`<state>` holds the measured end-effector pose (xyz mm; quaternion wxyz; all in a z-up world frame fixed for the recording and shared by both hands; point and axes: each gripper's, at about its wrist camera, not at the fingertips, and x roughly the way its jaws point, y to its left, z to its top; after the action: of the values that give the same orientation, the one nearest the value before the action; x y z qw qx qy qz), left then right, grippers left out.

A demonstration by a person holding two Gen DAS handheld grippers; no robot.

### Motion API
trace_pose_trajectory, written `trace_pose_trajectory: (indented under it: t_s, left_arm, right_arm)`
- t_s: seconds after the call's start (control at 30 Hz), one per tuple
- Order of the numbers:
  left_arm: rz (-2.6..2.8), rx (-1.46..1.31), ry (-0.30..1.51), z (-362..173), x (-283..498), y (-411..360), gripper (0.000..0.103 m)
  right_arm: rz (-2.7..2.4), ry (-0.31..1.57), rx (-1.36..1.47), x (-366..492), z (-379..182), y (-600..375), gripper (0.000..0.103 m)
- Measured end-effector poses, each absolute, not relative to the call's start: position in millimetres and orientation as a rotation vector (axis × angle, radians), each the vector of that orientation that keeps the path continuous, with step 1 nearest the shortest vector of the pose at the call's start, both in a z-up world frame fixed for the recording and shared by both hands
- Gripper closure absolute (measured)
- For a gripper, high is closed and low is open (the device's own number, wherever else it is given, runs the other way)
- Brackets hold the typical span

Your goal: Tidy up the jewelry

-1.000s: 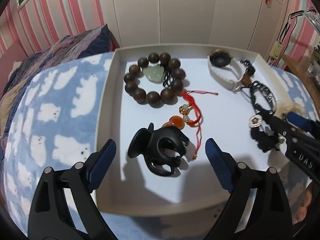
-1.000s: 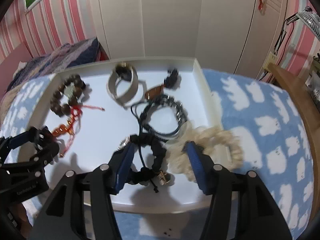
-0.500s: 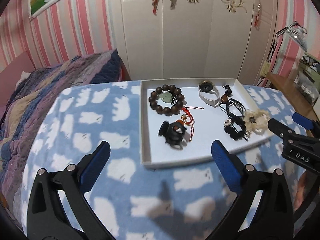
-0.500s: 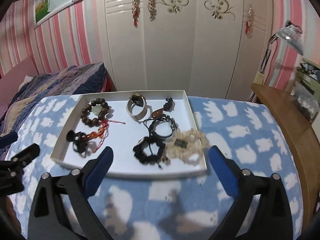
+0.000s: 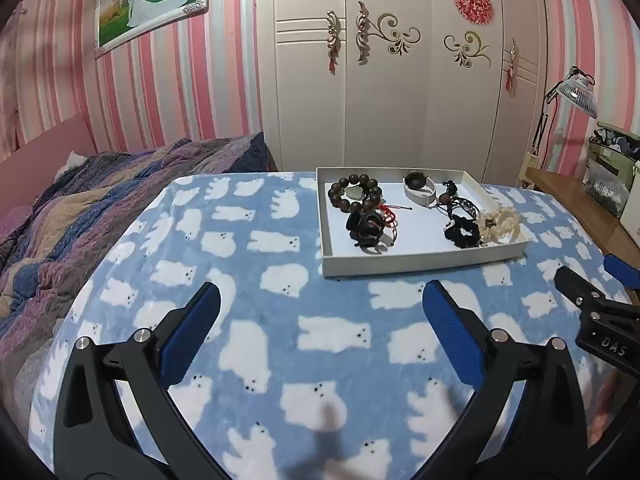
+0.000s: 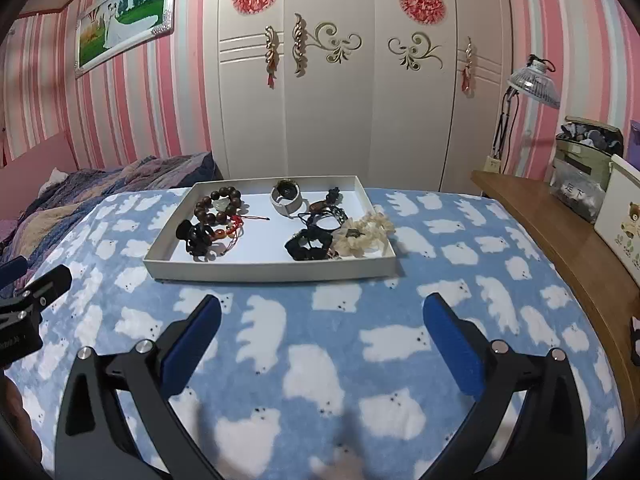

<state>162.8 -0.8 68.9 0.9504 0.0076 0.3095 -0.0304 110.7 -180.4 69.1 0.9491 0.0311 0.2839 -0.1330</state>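
- Now both grippers, left gripper (image 5: pixel 321 312) and right gripper (image 6: pixel 321 320), sit withdrawn from the shallow white tray (image 6: pixel 272 270), jaws spread, empty.
- Jewelry, including the dark wooden bead bracelet (image 6: pixel 218 207), lies inside; the sorting looks finished.

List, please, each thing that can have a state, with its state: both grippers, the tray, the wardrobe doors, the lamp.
left gripper: open, empty, above the blanket.
right gripper: open, empty, above the blanket.
white tray: flat on the blanket, holding jewelry.
black hair claw: lying in the tray.
wooden bead bracelet: lying in the tray.
wardrobe doors: closed.
desk lamp: on or off, cannot tell.
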Motion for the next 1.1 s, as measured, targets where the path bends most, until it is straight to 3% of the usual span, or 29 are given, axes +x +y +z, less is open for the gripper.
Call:
trace_pose_trajectory:
  t_s: [1.1]
  left_arm:
    - [-0.080, 0.016, 0.636, 49.3, 153.2, -2.9, 0.003]
  right_arm:
    - [-0.312, 0.582, 0.013, 109.9, 46.4, -173.0, 0.002]
